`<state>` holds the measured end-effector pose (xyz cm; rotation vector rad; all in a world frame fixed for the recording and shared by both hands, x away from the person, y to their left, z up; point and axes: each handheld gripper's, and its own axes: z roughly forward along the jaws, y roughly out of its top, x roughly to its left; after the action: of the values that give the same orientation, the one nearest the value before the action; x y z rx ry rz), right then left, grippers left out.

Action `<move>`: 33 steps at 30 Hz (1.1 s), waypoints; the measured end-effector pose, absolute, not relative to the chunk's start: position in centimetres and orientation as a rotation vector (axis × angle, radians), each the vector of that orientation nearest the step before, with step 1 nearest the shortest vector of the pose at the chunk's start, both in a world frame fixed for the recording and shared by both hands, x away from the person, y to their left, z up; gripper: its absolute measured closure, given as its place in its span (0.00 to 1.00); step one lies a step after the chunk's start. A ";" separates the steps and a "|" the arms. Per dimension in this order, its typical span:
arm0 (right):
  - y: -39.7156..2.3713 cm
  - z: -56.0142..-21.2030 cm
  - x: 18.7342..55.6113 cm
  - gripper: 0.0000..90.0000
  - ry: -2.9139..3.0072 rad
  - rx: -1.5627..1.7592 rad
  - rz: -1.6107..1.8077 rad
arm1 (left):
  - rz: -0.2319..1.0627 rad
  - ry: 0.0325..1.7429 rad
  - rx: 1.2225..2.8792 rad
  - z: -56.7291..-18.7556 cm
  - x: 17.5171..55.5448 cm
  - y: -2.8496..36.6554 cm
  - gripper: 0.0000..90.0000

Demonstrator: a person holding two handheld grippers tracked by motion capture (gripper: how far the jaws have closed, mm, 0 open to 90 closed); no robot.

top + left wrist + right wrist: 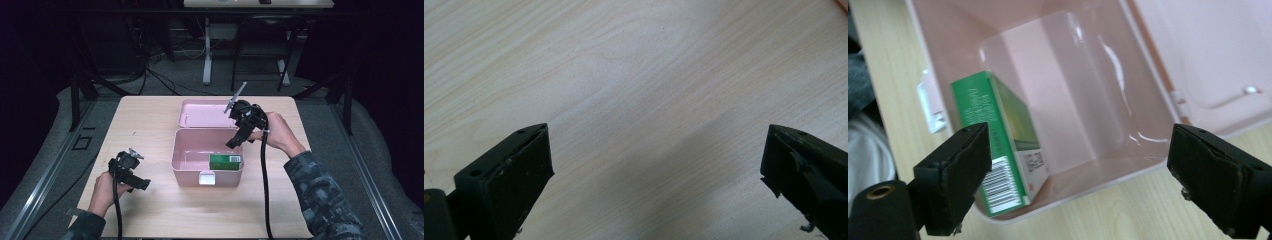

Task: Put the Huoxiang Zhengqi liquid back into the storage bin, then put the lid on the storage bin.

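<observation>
A pink box [181,167] stands open in the middle of the wooden table, its lid [200,114] laid back flat behind it. A green carton [225,161] lies inside, against the near right wall; in the right gripper view the green carton [998,145] shows its barcode end. My right gripper [234,143] hovers over the box's right rim, jaws wide apart and empty, above the green carton. My right gripper [1073,180] is open. My left gripper [142,184] rests low over bare table at the near left, open with nothing between its jaws [656,175].
The box's white latch [206,178] faces the near edge. Black cables trail from both grippers toward the table's front. Beyond the far edge are a dark floor, table legs and loose cables.
</observation>
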<state>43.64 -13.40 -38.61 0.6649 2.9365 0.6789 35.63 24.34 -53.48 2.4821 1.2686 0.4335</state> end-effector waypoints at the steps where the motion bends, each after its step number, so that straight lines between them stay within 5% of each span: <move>1: -13.7 -38.7 43.8 0.11 2.928 0.686 0.694 | 0.431 1.269 2.481 -53.5 35.6 24.4 0.00; 19: -17.1 -39.4 47.3 0.11 2.694 0.982 0.897 | 0.429 1.253 2.361 -49.2 36.5 23.6 0.00; 33: -17.3 -40.2 50.3 0.23 2.598 1.122 0.911 | 0.406 1.185 2.263 -44.9 36.5 20.9 0.02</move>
<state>50.34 -17.26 -40.17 1.1216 2.5985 0.9109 36.47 20.92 -44.92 2.2626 1.1852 0.4061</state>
